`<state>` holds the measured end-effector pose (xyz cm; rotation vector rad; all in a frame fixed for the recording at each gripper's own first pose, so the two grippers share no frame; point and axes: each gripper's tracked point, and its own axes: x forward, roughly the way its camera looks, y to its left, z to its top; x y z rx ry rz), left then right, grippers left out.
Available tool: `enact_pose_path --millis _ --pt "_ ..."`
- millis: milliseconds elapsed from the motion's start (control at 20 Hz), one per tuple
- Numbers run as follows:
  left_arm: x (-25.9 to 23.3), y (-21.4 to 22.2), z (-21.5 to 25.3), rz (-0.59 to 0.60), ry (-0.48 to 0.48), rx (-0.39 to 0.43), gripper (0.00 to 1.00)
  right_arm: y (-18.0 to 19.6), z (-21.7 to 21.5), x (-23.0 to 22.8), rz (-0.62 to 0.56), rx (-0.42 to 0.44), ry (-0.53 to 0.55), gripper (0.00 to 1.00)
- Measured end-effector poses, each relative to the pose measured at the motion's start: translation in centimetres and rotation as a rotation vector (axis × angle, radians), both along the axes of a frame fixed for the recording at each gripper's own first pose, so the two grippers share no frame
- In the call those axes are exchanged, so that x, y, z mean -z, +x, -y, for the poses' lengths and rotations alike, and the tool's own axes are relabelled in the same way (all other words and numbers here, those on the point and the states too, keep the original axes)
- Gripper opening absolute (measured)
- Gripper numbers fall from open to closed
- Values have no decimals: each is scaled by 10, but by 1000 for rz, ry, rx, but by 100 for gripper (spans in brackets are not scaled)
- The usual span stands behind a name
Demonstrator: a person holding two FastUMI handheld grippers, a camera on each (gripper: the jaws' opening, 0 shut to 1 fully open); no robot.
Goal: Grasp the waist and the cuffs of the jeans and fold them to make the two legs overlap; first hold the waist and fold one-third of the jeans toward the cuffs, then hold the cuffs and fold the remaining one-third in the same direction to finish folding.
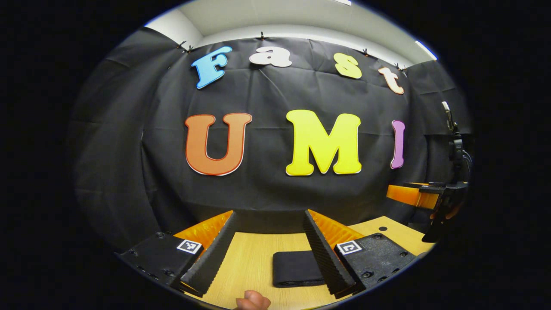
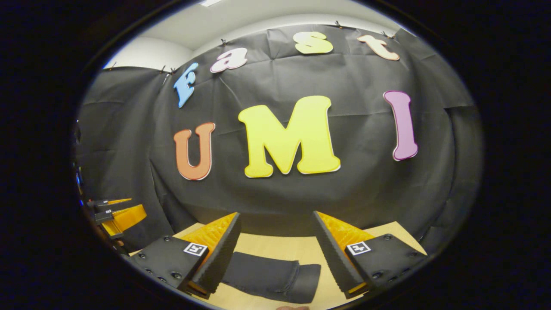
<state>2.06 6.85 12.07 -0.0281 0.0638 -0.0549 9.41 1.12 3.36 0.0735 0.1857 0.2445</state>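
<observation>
Your left gripper [image 1: 269, 249] hangs above the light wooden table [image 1: 249, 262] with its fingers spread wide and nothing between them. The dark jeans, folded into a compact bundle [image 1: 297, 268], lie flat on the table just below it. Your right gripper [image 2: 277, 254] is likewise spread apart and empty, raised over the same folded jeans [image 2: 271, 275], which rest on the tabletop [image 2: 275, 247] beneath.
</observation>
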Motion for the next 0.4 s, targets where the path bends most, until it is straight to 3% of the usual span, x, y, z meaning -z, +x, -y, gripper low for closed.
enact_pose_path --millis 400 --pt "3 -8 -6 -12 -10 -26 98 -2 -11 5 -17 -36 1 100"
